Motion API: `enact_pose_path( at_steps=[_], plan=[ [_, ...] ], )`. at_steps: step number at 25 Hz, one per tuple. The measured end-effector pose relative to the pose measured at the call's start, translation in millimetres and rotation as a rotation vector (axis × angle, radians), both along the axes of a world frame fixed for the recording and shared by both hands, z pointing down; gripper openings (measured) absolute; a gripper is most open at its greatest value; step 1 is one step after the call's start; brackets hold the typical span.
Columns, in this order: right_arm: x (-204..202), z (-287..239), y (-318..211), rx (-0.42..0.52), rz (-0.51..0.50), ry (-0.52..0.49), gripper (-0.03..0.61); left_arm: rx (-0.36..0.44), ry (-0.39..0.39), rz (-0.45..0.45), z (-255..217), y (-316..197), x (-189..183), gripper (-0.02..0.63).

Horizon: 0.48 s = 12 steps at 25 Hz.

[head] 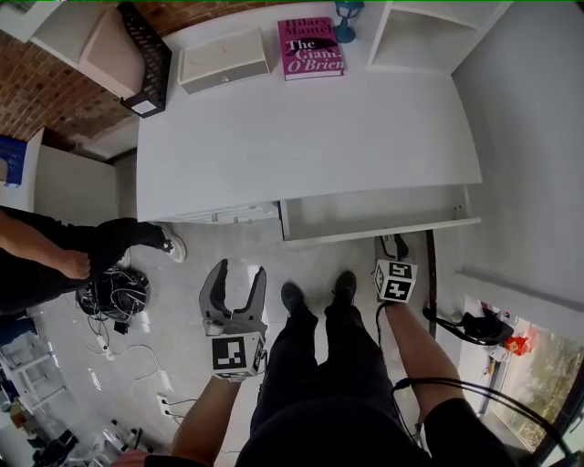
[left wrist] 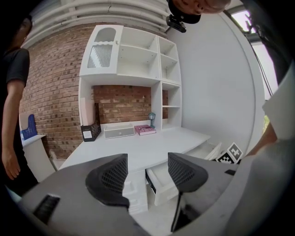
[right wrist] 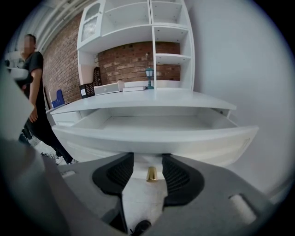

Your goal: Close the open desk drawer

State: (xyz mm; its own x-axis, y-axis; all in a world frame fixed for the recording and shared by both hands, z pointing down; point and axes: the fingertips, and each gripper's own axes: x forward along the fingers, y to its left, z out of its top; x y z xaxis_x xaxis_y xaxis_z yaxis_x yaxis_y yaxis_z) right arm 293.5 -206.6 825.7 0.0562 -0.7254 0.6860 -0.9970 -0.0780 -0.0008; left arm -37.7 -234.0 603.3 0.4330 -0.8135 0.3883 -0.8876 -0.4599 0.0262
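The white desk [head: 301, 137] has one wide drawer [head: 365, 233] pulled out at its right front, empty inside. In the right gripper view the drawer front [right wrist: 152, 138] fills the middle, and a small brass knob [right wrist: 151, 174] hangs below it. My right gripper [right wrist: 148, 174] is open, with one jaw on each side of that knob and a gap on both sides. In the head view the right gripper [head: 394, 243] sits just under the drawer's front edge. My left gripper [head: 235, 287] is open and empty, held back from the desk over the floor. It faces the drawer [left wrist: 159, 182] from the left.
On the desk's back edge lie a pink book [head: 310, 47], a white box [head: 224, 59], a black file holder [head: 146, 64] and a small blue lamp [head: 349, 18]. A person [head: 64, 260] stands at left beside floor cables [head: 114, 296]. The wall [head: 538, 182] is close on the right. My shoes [head: 315, 296] are below the drawer.
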Motion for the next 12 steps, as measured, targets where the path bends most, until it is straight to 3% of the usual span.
enact_pose_path(
  at_steps=[12],
  plan=[
    [7.1,1.4,-46.2,-0.003,-0.005,-0.006,0.198,0.001,0.000,-0.078,10.6,-13.7,-2.6,0.268]
  ],
)
